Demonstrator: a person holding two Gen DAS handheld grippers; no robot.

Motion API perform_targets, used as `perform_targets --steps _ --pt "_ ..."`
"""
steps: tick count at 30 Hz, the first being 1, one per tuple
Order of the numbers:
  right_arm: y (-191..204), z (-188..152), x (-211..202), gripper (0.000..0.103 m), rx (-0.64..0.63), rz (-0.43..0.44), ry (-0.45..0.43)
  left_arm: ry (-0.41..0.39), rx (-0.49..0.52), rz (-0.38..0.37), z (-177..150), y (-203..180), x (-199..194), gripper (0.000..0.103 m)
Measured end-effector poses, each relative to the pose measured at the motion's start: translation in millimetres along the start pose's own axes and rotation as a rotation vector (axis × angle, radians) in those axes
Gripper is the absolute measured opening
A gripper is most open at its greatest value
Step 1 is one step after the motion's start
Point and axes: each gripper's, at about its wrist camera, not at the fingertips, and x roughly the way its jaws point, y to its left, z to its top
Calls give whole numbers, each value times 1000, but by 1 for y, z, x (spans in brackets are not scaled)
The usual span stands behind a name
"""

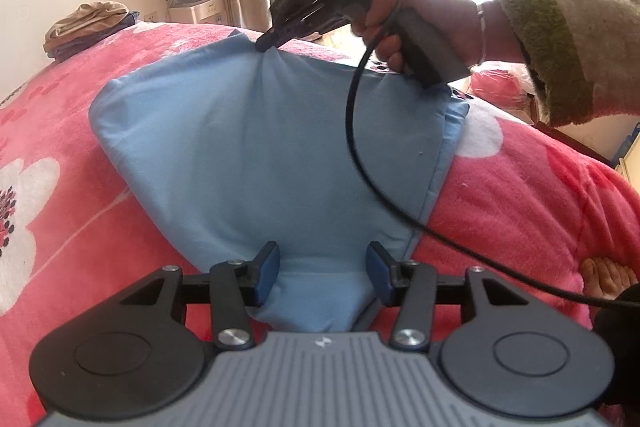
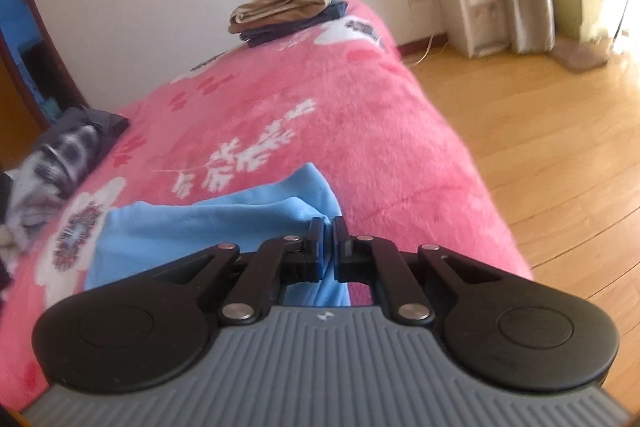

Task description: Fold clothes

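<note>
A light blue garment [image 1: 248, 147] lies on the pink flowered blanket [image 1: 520, 207] of a bed. My left gripper [image 1: 323, 263] sits over its near end, jaws apart, with the cloth lying flat between the blue pads [image 1: 268, 263] and no pinch showing. A person's hand [image 1: 420, 15] in a fuzzy green sleeve [image 1: 568, 39] holds my right gripper [image 1: 266, 43], which is shut on the garment's far edge and pulls it up into a peak. In the right wrist view the right gripper [image 2: 328, 227] clamps a fold of the blue garment [image 2: 200, 227] between nearly closed fingers.
A stack of folded clothes [image 2: 284, 11] sits at the far end of the blanket [image 2: 360, 107]. Dark plaid clothes [image 2: 68, 147] lie at the left. Wooden floor [image 2: 540, 127] and a water dispenser [image 2: 472, 15] are to the right. A black cable [image 1: 352, 131] hangs over the garment. A bare foot [image 1: 608, 275] shows.
</note>
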Motion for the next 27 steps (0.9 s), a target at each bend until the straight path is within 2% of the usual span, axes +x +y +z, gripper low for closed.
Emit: perform_targets --steps 3,5,7,9,12,17,18,21,27 --pt "-13 6 -16 7 90 69 4 0 0 -2 0 0 0 50" --pt "-14 7 -33 12 99 111 4 0 0 -4 1 1 0 50" --pt "-8 3 -47 24 58 139 28 1 -2 -6 2 2 0 50" --pt "-1 -4 -59 29 5 154 59 4 -4 -7 3 2 0 50" --pt "12 -17 -64 30 -96 137 120 8 -6 -5 3 2 0 50" --pt "25 -38 -62 30 -210 95 168 13 -6 0 4 1 -3 53" --pt "25 -40 -61 26 -219 92 175 13 -3 1 4 1 -3 53" --pt "29 -44 -61 7 -251 65 167 13 6 4 4 0 -3 55" --pt "13 -45 -79 4 -123 59 99 14 13 5 3 1 -5 57"
